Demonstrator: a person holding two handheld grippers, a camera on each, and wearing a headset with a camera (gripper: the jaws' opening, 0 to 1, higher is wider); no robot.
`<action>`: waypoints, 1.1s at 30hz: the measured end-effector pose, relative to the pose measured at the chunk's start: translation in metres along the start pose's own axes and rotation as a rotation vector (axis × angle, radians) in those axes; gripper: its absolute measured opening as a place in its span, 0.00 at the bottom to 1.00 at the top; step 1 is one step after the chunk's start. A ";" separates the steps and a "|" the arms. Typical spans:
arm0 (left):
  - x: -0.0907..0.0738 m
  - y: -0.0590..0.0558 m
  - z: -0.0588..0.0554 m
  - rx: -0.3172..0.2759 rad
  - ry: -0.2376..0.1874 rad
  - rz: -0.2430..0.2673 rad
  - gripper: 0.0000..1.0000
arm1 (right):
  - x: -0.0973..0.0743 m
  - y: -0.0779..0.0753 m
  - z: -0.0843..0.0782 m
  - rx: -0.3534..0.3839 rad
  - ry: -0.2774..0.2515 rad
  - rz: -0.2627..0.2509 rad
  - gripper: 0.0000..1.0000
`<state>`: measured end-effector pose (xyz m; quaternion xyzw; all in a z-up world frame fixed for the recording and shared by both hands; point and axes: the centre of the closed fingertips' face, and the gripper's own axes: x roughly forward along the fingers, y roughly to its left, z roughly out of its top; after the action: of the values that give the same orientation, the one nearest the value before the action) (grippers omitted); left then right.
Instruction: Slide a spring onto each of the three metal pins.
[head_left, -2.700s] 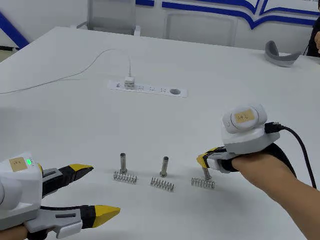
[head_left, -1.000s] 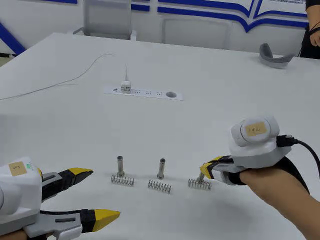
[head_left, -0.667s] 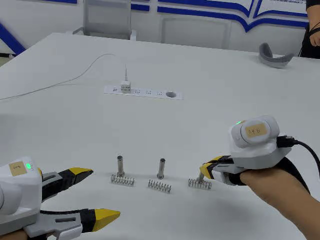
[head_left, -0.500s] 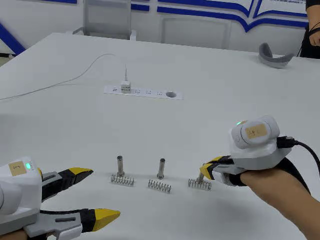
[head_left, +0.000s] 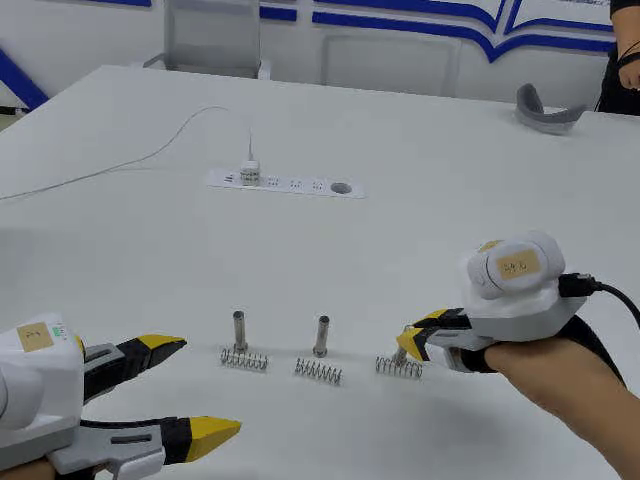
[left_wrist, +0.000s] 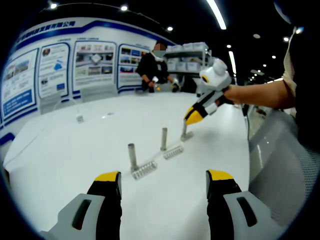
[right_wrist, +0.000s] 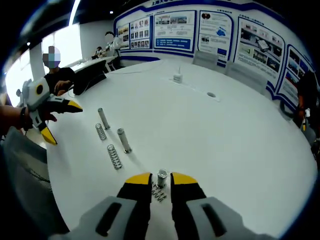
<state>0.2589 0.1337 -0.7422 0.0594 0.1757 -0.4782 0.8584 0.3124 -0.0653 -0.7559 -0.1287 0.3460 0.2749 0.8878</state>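
A broad white worktop (head_left: 420, 250) carries everything. Far back on it lies a long white power strip (head_left: 285, 184) with a thin white cable (head_left: 130, 160) trailing away from it, and a curved grey band (head_left: 548, 108) rests near the far edge.

The left tool (head_left: 200, 385), white-bodied with black jaws tipped in yellow, sits low at the near left corner of the head view. Its jaws are spread wide with nothing between them (left_wrist: 164, 176), and it is well apart from the parts.

The right tool (head_left: 410, 342), of the same make, reaches in from the right. Its jaws are drawn in on the top of the right-hand pin (right_wrist: 161, 177), pinching it.

Three short upright metal pins stand in a row near the front: the left-hand pin (head_left: 240, 330), the middle pin (head_left: 322, 335) and the right-hand one, mostly hidden in the head view.

Three small coil springs lie flat on the worktop, one just in front of each pin: the left-hand spring (head_left: 245, 359), the middle spring (head_left: 318, 372) and the right-hand spring (head_left: 399, 367). None is on a pin.
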 end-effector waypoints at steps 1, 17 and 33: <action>0.000 0.000 0.000 0.001 0.000 0.000 0.70 | 0.000 0.000 -0.001 -0.003 0.003 0.001 0.16; 0.000 0.000 0.000 0.002 0.003 -0.002 0.70 | 0.000 0.000 -0.018 -0.074 0.042 0.056 0.16; 0.000 -0.001 -0.003 -0.003 0.011 -0.002 0.70 | 0.010 0.006 -0.034 -0.128 0.095 0.105 0.16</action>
<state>0.2570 0.1343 -0.7451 0.0605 0.1812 -0.4783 0.8572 0.2971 -0.0706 -0.7879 -0.1798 0.3757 0.3365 0.8446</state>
